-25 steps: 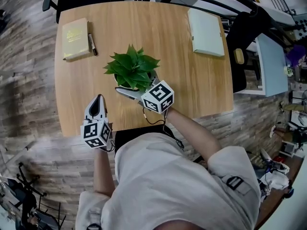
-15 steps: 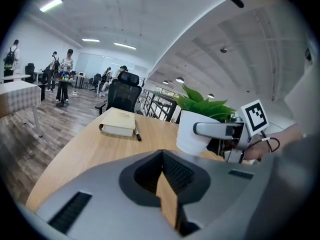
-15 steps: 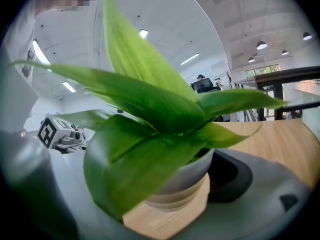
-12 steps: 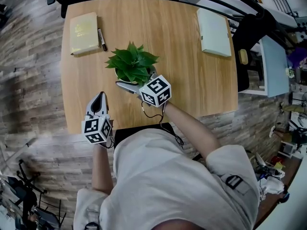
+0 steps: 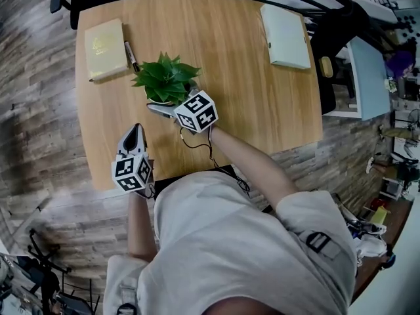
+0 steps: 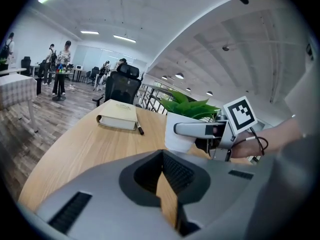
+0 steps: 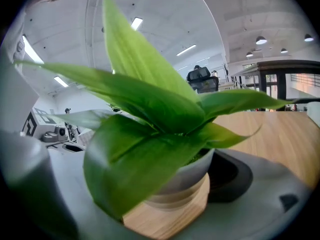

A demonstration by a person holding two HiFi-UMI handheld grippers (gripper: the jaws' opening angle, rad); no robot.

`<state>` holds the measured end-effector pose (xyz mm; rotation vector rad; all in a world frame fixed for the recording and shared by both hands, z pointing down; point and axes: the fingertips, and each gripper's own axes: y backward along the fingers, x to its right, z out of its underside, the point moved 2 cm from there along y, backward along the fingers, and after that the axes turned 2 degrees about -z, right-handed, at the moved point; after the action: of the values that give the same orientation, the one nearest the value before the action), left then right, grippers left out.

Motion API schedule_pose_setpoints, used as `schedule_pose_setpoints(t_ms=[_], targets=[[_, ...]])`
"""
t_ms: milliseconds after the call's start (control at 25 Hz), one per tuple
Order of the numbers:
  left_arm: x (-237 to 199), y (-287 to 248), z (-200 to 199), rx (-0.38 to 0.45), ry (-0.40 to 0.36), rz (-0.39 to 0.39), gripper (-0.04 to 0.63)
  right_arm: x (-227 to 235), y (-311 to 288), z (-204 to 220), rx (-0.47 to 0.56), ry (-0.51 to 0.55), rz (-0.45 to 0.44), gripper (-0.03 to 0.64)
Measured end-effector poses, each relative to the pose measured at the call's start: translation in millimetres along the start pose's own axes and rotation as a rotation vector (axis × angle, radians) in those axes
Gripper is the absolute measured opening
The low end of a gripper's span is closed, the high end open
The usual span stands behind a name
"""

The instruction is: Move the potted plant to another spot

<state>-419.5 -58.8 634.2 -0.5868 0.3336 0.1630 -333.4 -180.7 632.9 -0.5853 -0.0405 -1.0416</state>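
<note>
Right claw (image 5: 170,106) clamped on the pot (image 7: 187,176), one jaw each side, leaves (image 5: 164,77) over the jaws. Left claw (image 5: 134,135) closed on nothing, low left of it, near the table (image 5: 249,77) edge. For the carry: keep the pot upright and go slow. Avoid the book (image 5: 105,40) and pen (image 5: 131,56) just beyond-left. Seat the base flat before release.

On your rounded light-wood table (image 5: 249,77), a cream closed book (image 5: 105,39) lies far left, with a black pen (image 5: 130,56) just beside it. A pale green closed book (image 5: 285,26) lies far right.
</note>
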Motion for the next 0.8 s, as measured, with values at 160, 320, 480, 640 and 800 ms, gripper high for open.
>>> schedule_pose_setpoints(t_ms=[160, 320, 480, 640, 800], targets=[[-2, -13, 1, -0.015, 0.003, 0.003, 0.012, 13, -14, 10, -0.03, -0.016, 0.018, 0.529], [-5, -21, 1, -0.034, 0.005, 0.003, 0.012, 24, -26, 16, -0.056, -0.023, 0.031, 0.529], [-9, -26, 0, -0.049, -0.002, 0.007, 0.012, 35, -32, 17, -0.061, -0.029, 0.048, 0.529], [-12, -30, 3, -0.064, -0.003, 0.007, 0.012, 42, -38, 17, -0.063, -0.024, 0.061, 0.529], [-12, -35, 5, -0.077, -0.002, 0.009, 0.012, 49, -42, 20, -0.068, -0.027, 0.071, 0.529]])
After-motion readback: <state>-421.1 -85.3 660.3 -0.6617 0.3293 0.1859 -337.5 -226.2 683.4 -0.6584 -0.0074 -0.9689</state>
